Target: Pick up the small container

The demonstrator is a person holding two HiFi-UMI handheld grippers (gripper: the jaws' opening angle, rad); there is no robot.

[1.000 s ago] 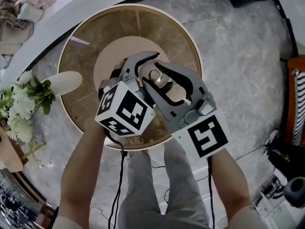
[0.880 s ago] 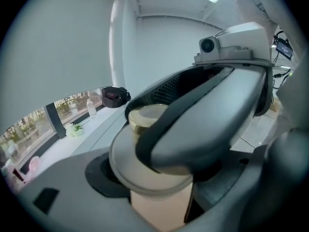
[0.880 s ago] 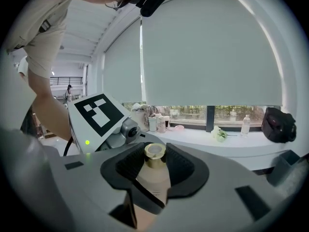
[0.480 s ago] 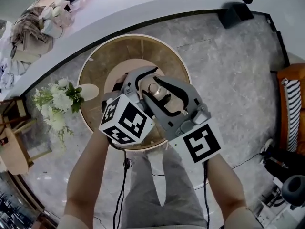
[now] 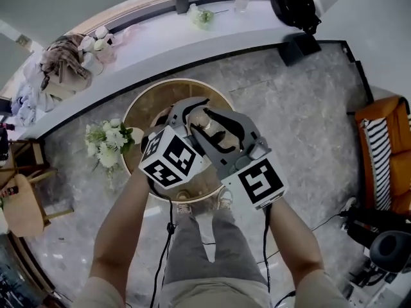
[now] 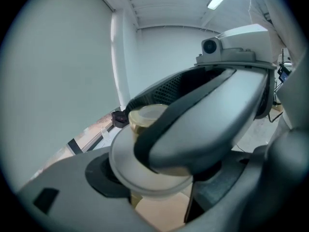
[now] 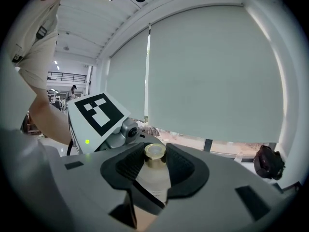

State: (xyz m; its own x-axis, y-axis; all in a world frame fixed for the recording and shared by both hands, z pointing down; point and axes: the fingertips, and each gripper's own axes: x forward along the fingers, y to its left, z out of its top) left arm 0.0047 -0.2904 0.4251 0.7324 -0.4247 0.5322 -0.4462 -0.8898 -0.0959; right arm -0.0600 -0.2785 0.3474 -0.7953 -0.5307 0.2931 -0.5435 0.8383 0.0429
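I've lifted the container [image 5: 206, 119] higher off the table [image 5: 137, 110]. My right gripper [image 7: 155, 161] clamps it below the cap, and my left gripper [image 5: 189, 115] grips its body.

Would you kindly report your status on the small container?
Right gripper shut on small container below its gold cap. Left gripper shut on its body. Container held above round table. Nothing in the way.

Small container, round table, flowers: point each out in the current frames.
small container [image 7: 154, 172]: right gripper view, on its frosted body below the lid.
round table [image 5: 154, 101]: head view, on the bare brown top near the far-left rim.
flowers [image 5: 108, 145]: head view, on the white blossoms.
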